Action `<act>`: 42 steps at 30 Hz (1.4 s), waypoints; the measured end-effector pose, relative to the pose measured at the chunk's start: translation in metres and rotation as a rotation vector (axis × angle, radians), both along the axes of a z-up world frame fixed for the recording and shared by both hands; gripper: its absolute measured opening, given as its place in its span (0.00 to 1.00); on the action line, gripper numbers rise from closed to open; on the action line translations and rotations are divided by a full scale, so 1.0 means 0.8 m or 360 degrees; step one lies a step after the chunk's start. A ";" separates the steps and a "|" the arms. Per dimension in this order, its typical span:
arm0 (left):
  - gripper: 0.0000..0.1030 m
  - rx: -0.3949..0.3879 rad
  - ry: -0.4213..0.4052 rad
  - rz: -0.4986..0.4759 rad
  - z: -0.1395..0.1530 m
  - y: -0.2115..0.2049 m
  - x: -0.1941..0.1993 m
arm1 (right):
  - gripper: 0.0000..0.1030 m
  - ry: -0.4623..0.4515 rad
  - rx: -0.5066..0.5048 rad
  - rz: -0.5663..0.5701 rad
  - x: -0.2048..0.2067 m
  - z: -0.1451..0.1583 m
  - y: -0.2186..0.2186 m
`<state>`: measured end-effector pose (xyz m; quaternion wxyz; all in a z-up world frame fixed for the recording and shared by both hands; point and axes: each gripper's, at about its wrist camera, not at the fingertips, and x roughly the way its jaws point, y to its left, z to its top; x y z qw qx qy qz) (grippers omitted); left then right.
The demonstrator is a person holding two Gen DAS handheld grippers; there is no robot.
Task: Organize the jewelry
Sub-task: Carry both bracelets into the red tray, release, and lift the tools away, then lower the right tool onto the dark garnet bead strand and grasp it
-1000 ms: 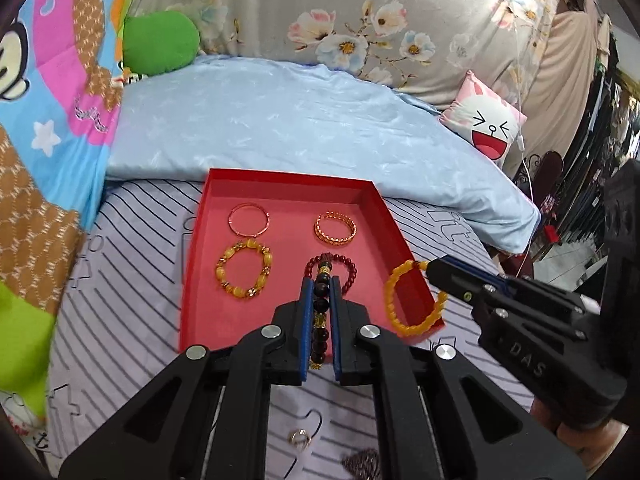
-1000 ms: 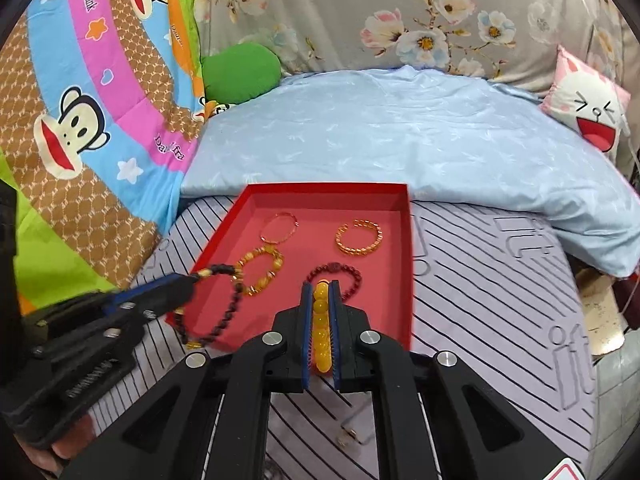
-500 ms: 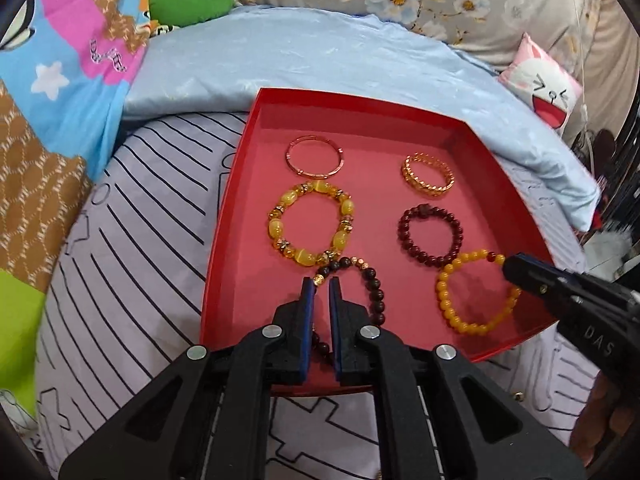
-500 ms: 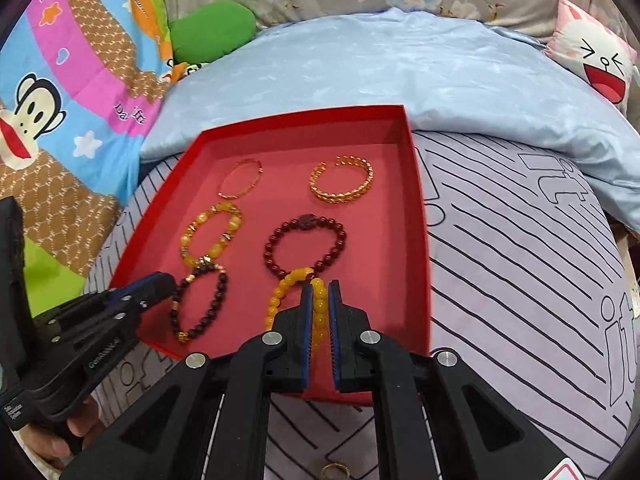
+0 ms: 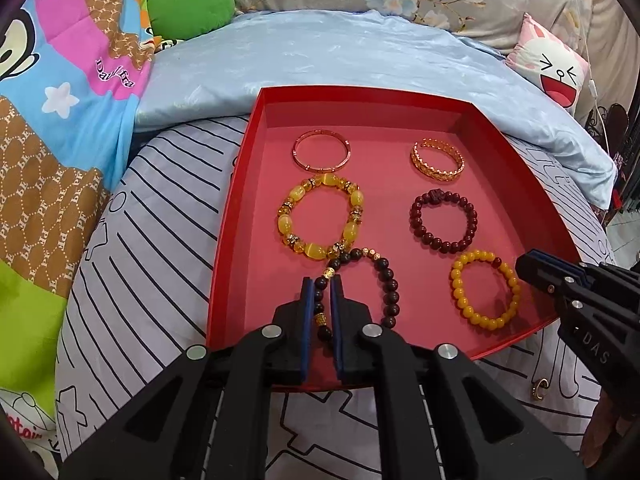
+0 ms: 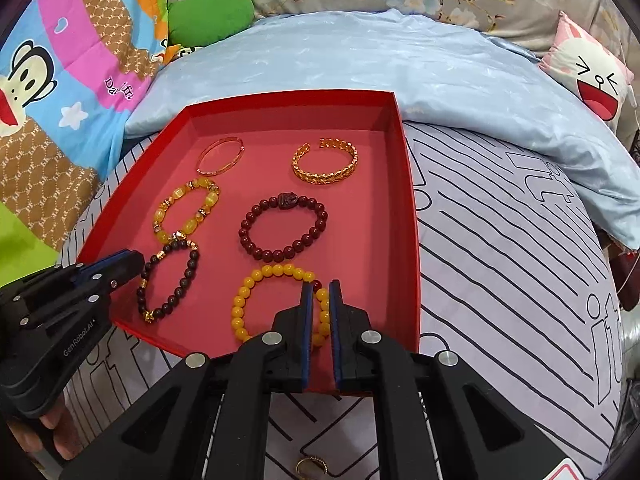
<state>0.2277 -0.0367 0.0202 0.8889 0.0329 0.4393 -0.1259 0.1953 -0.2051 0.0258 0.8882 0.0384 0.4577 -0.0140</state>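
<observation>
A red tray (image 5: 240,184) (image 6: 408,216) lies on the striped bed sheet and holds several bracelets. My left gripper (image 5: 322,284) has its jaws slightly apart around the near side of a dark bead bracelet (image 5: 386,280) (image 6: 170,280) that lies flat in the tray's near left. My right gripper (image 6: 321,290) has its jaws slightly apart around the near right side of a yellow bead bracelet (image 6: 248,300) (image 5: 486,288) that lies flat in the near right. Neither bracelet looks pinched.
Also in the tray: a thin rose-gold bangle (image 5: 322,156), a gold cuff (image 5: 438,160), a large amber bead bracelet (image 5: 320,216), a dark red bead bracelet (image 5: 444,220). A small gold ring (image 6: 312,466) (image 5: 540,388) lies on the sheet before the tray. Pillows lie behind.
Both grippers came down into the tray with their bracelets, and the jaws have parted a little; the dark and yellow bracelets now lie flat on the tray floor.
</observation>
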 end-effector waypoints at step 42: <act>0.19 -0.0030 0.0022 -0.0043 0.025 0.022 -0.159 | 0.13 0.0027 0.0098 0.0072 -0.179 0.021 0.015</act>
